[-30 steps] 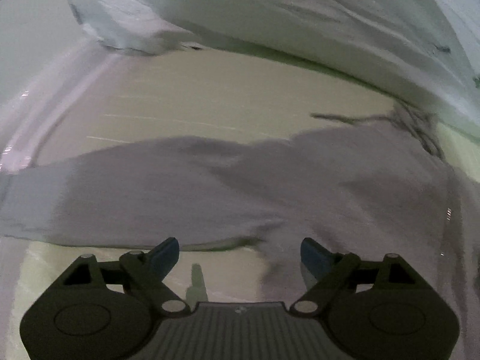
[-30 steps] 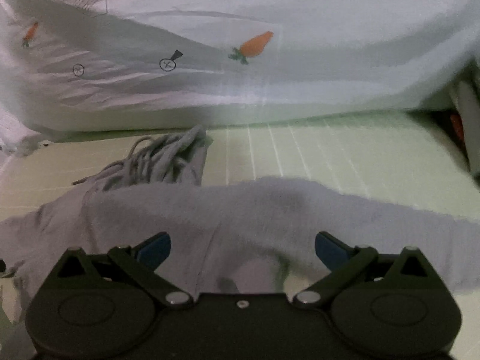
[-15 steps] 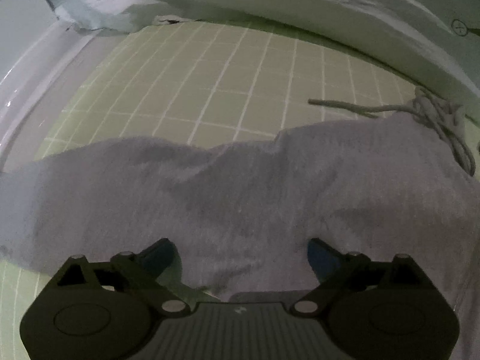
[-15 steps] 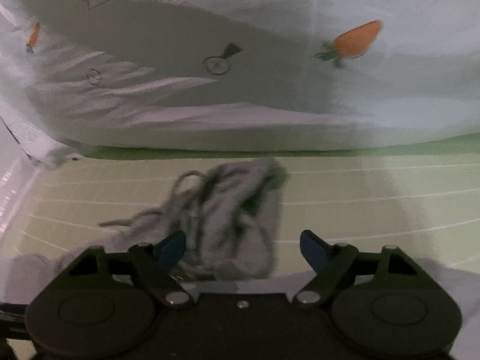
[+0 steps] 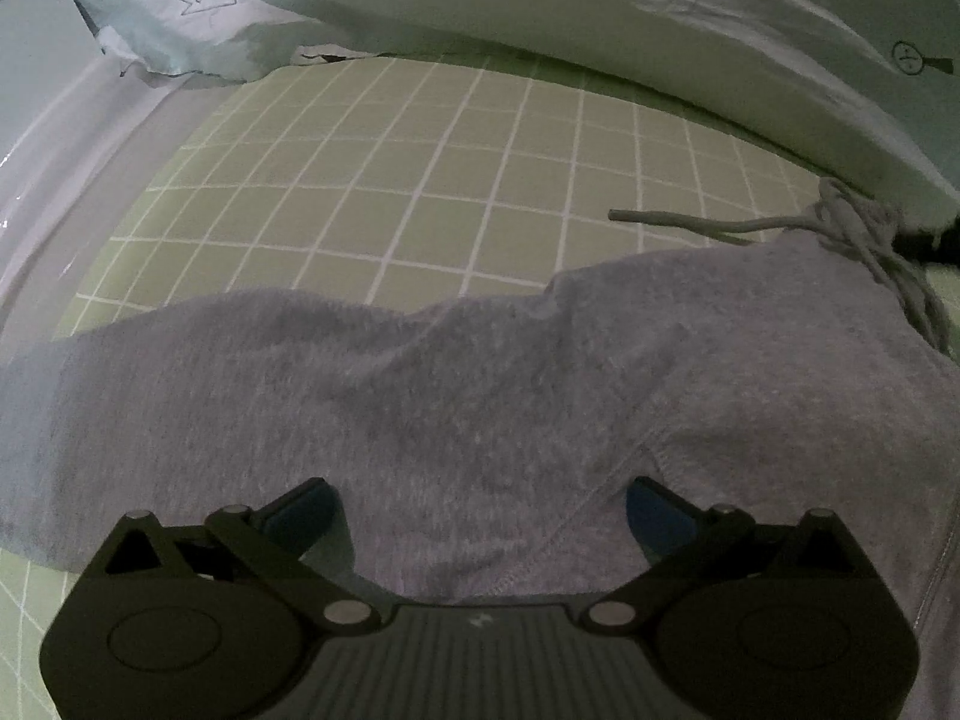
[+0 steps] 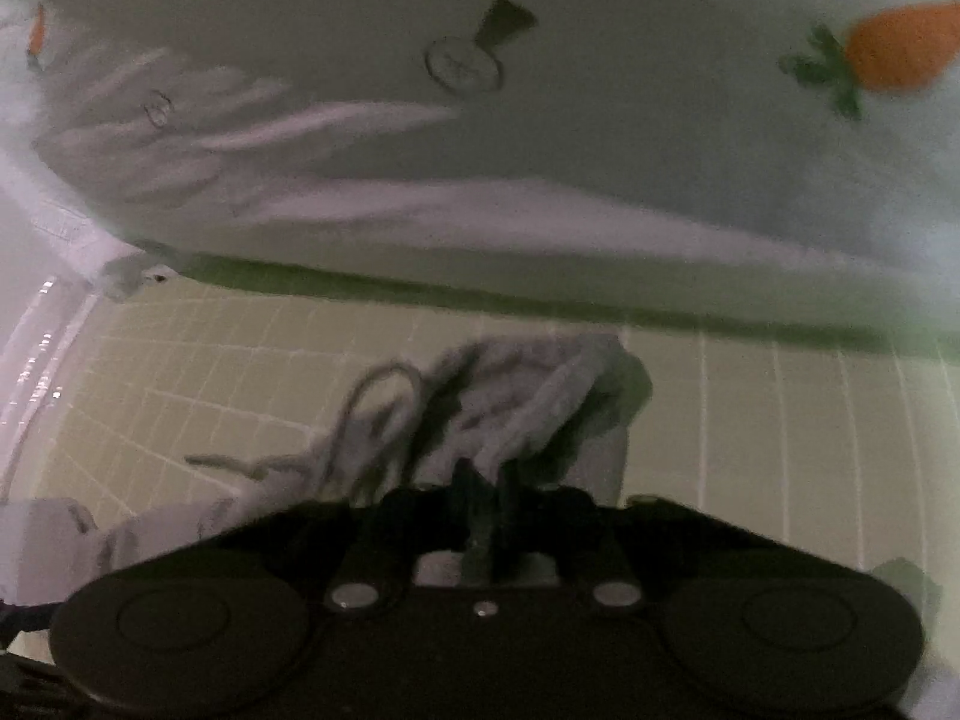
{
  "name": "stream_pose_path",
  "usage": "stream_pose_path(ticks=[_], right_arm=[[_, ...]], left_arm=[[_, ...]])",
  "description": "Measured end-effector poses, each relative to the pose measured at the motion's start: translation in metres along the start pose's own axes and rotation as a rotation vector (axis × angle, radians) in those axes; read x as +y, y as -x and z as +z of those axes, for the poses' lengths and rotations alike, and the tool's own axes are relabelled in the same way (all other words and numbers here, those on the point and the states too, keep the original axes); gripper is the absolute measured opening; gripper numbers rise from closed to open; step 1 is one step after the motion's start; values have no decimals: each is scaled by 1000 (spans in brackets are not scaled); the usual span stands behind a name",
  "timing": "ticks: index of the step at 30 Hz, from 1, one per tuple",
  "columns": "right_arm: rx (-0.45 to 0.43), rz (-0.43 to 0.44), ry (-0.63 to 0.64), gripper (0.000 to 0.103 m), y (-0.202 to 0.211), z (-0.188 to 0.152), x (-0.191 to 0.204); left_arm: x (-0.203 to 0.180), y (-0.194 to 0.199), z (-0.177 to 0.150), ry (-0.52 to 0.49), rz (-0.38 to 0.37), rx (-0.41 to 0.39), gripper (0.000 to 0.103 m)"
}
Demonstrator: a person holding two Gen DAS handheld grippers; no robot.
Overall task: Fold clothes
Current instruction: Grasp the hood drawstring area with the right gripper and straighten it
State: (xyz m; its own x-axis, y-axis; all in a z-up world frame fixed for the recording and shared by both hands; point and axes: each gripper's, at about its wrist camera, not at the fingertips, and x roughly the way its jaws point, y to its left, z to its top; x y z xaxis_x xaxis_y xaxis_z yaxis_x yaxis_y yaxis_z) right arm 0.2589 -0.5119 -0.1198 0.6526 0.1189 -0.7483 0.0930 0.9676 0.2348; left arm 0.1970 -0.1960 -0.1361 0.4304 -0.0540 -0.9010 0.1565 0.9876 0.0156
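A green mat with a white grid (image 5: pixel 456 180) covers the bench, and a pale printed sheet (image 5: pixel 690 18) lies bunched along its far edge; on the left part of the sheet an arrow outline reads "LOOK HERE". In the right wrist view the same sheet (image 6: pixel 540 150) carries an orange carrot print (image 6: pixel 900 48) at the far right.

The grey garment (image 5: pixel 480 396) lies spread across the near half of the mat, running from the left edge to the right edge of the left wrist view. Its drawstring cords (image 5: pixel 864 246) sit in a tangle at the far right corner of the cloth, one end trailing left onto the bare mat.

The left tool (image 5: pixel 478 504) sits over the near edge of the garment with its blue-tipped fingers spread wide, cloth lying between them but not gripped.

The right tool (image 6: pixel 486 480) has its fingers pressed together, pinching the bunched end of the garment (image 6: pixel 528 396) beside the looped cords (image 6: pixel 384 408). That view is blurred.
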Motion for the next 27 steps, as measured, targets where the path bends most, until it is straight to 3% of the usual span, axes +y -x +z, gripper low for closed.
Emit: stream_pose_path(ticks=[1,5,7,9,10,12,14,15,16,18,24,27], right_arm=[[-21,-9,28,7,2,5,1],[-282,-144,152,7,49,40,12],[-424,-204,144,7,76,49,13],[-483,-263,134,7,85,46,12],[-452,-296,158,7,78,42,10],[-275,-357,184,8,46,31,-2],[-173,-391,123,12,35,16,-15],[-173,-398,81,33,39,7,-19],[-204,-402,40,64,48,-2,-21],[-246,-411,-11,82,69,-23,-20],[-198,-390,-80,82,109,-86,-26],[-174,-376,-105,82,113,-94,-29]], left_arm=[[0,0,0,0,-1,-2,103],[0,0,-1,-1,-1,-10,103],[0,0,-1,1,-1,-13,103],[0,0,-2,3,-1,-15,103],[0,-1,-2,7,1,-18,103],[0,-1,-2,11,3,-22,103],[-1,-1,-2,11,3,-19,103],[-1,-1,-1,12,3,-20,103],[-1,-1,-1,12,3,-22,103],[-1,-1,-1,18,6,-22,103],[-1,-1,0,27,11,-10,103],[-1,0,0,26,10,-1,103]])
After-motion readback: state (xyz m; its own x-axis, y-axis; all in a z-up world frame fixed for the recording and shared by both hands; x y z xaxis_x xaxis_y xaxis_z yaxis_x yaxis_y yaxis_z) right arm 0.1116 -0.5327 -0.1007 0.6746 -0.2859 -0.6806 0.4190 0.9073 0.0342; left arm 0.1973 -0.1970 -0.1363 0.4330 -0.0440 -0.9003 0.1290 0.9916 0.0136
